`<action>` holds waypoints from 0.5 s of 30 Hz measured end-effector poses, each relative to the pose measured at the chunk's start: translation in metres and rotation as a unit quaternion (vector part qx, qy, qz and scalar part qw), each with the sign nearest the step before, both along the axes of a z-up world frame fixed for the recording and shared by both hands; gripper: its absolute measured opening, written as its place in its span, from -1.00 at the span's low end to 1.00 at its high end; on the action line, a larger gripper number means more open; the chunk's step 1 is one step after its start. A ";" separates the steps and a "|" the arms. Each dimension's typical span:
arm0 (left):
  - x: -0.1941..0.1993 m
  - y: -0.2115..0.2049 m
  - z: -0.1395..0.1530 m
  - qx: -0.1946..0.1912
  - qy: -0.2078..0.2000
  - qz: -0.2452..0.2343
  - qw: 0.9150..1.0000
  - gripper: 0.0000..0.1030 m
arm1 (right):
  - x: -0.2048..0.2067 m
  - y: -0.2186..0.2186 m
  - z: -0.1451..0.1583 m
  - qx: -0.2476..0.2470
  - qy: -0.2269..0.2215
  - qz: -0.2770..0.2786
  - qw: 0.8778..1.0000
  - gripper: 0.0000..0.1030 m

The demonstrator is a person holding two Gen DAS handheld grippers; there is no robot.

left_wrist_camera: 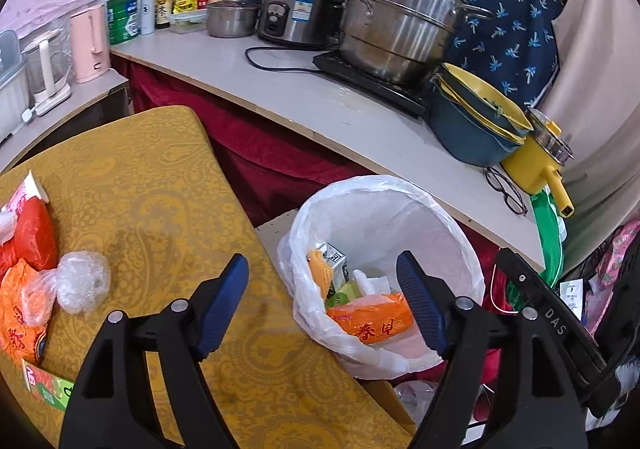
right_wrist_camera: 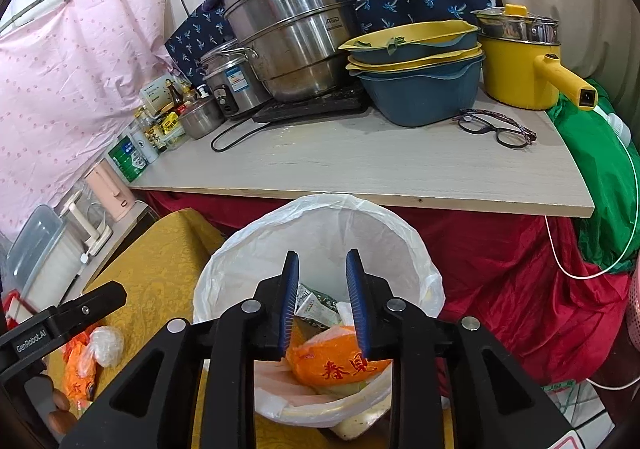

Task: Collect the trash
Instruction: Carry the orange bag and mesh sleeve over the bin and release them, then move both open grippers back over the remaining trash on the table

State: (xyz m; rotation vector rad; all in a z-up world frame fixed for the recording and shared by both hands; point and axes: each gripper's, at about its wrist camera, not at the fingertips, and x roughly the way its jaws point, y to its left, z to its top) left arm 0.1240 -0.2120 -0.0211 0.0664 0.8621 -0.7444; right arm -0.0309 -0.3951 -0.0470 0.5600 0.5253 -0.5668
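Observation:
A bin with a white plastic liner (left_wrist_camera: 384, 205) (right_wrist_camera: 320, 217) stands on the floor beside the yellow-clothed table (left_wrist_camera: 160, 189). Inside it lie an orange wrapper (left_wrist_camera: 372, 319) (right_wrist_camera: 336, 363), a small drink carton (left_wrist_camera: 334, 263) (right_wrist_camera: 320, 305) and crumpled paper. My left gripper (left_wrist_camera: 320, 261) stands wide open over the table edge and the bin's rim, with nothing between its fingers. My right gripper (right_wrist_camera: 322, 255) hangs above the bin, its jaws narrowly open and empty. On the table lie a clear plastic ball (left_wrist_camera: 82, 281) (right_wrist_camera: 106, 345), an orange bag (left_wrist_camera: 20, 313), a red bag (left_wrist_camera: 34, 233) and a green carton (left_wrist_camera: 48, 385).
Behind the bin runs a pale counter (left_wrist_camera: 320, 101) (right_wrist_camera: 360, 169) over a red cloth. It carries a steel steamer pot (left_wrist_camera: 400, 17), a rice cooker (left_wrist_camera: 296, 9), stacked blue-and-yellow basins (right_wrist_camera: 420, 69), a yellow pot (right_wrist_camera: 520, 61) and glasses (right_wrist_camera: 496, 127). A pink kettle (left_wrist_camera: 90, 45) stands at the left.

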 end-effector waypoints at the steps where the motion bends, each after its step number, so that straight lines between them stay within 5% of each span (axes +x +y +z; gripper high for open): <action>1: 0.001 0.003 0.000 0.000 0.000 0.004 1.000 0.41 | 0.001 0.001 0.001 -0.001 -0.001 0.001 1.000 -0.52; 15: 0.014 0.066 0.011 0.000 -0.018 0.061 0.998 0.45 | 0.026 0.047 0.021 -0.013 -0.017 0.053 0.998 -0.39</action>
